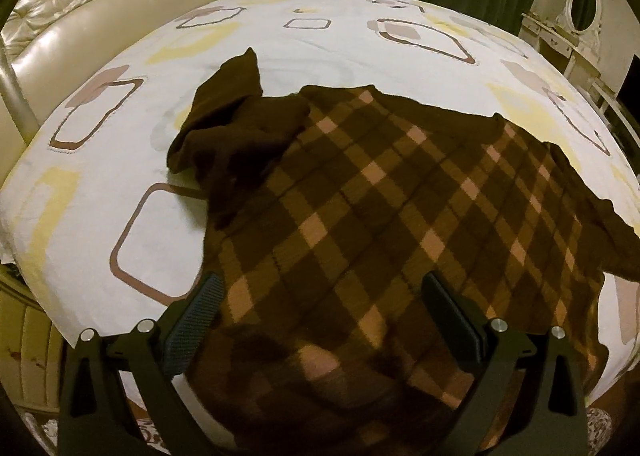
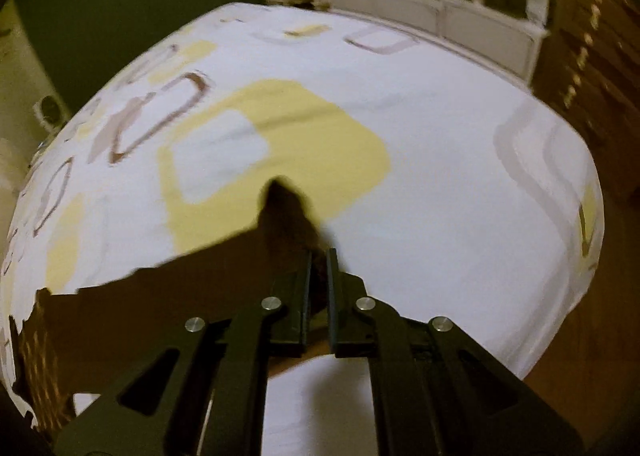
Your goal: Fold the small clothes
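Right gripper (image 2: 319,256), fingers pinched on a dark sleeve tip (image 2: 280,207) of the plaid garment (image 1: 360,195), which trails left; left gripper (image 1: 320,288), fingers wide, hovers over its near hem on the bed (image 1: 120,135).

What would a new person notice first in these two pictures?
First, the brown checked garment spread over the middle of the white patterned bed sheet, one plain sleeve bunched at its upper left. The left gripper stands open above its near part. The right gripper is shut on a dark corner of cloth.
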Tool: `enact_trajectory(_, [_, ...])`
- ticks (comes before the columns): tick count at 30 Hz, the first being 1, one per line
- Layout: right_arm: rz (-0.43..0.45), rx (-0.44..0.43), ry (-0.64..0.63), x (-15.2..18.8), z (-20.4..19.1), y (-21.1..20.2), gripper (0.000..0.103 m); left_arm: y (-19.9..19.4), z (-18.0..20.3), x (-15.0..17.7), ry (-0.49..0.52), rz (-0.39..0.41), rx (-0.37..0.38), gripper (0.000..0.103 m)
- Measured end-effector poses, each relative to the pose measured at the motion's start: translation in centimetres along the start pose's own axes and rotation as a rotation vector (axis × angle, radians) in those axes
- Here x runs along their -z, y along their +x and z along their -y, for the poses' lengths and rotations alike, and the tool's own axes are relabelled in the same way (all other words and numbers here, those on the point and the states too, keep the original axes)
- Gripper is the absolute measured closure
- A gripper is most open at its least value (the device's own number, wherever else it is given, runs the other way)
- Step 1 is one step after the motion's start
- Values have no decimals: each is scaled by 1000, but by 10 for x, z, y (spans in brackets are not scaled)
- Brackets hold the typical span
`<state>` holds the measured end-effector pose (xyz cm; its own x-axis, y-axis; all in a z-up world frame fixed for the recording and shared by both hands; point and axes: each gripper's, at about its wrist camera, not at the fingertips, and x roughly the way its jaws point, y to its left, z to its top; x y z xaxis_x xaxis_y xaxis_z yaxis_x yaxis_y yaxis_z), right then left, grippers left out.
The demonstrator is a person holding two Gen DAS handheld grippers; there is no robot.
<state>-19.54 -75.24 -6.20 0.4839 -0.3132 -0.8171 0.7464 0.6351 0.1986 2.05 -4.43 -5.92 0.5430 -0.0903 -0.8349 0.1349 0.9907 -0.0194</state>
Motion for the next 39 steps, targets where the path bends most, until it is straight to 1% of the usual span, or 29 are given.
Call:
enact_trajectory(2, [-24,12,31,4,12,13,99,2,3,-1,2,-3,-1,4])
enact_trajectory(3, [-30,24,41,6,16,18,102,2,4,0,5,-6,0,4])
enact_trajectory(4, [-34,37,47,7,21,21,103,3,5,0,9,-7,0,4])
enact_trajectory(5, [-36,52,56,9,26,24,103,3,6,0,12,-7,-2,4])
enact_trajectory(7, [-38,44,78,11,33,27,103,4,5,0,18,-5,-1,4])
enact_trajectory(10, [-22,54,81,11,32,19,103,5,2,0,18,-6,7,4])
enact_trajectory(13, [23,34,98,9,22,1,102,6,-4,-1,15,-6,16,4])
enact_trajectory(15, [54,-18,84,10,1,-12,101,6,-7,-2,18,-2,20,4])
enact_trajectory(17, [62,-73,45,15,-28,-22,95,5,-10,-4,24,4,25,4])
enact_trajectory(18, [65,-105,18,20,-48,-27,85,4,-12,-6,26,9,33,4])
enact_trajectory(19, [67,-130,0,24,-63,-31,79,3,-15,-8,30,16,39,4])
enact_trajectory(25, [3,-362,-124,70,-183,-40,75,1,-32,-23,53,39,45,4])
enact_trajectory(26, [-7,-390,-136,79,-201,-39,73,2,-36,-28,57,43,33,4])
enact_trajectory(27, [-18,-415,-154,89,-221,-39,69,2,-41,-33,59,50,18,4])
enact_trajectory(29, [-19,-446,-185,104,-249,-42,63,6,-49,-45,55,57,-9,4])
enact_trajectory(30, [-19,-459,-199,114,-262,-44,57,8,-54,-52,53,57,-18,4])
enact_trajectory(32, [-37,-491,-229,132,-286,-42,56,14,-63,-71,51,58,-33,4])
enact_trajectory(34, [-53,-509,-244,145,-299,-40,53,21,-72,-96,55,74,-67,4])
enact_trajectory(36, [-65,-508,-261,155,-310,-35,52,31,-75,-114,73,75,-110,4])
enact_trajectory(37, [-70,-507,-264,160,-310,-34,51,34,-75,-120,89,74,-130,4])
enact_trajectory(39, [-89,-510,-258,167,-313,-30,49,48,-71,-132,158,86,-230,4])
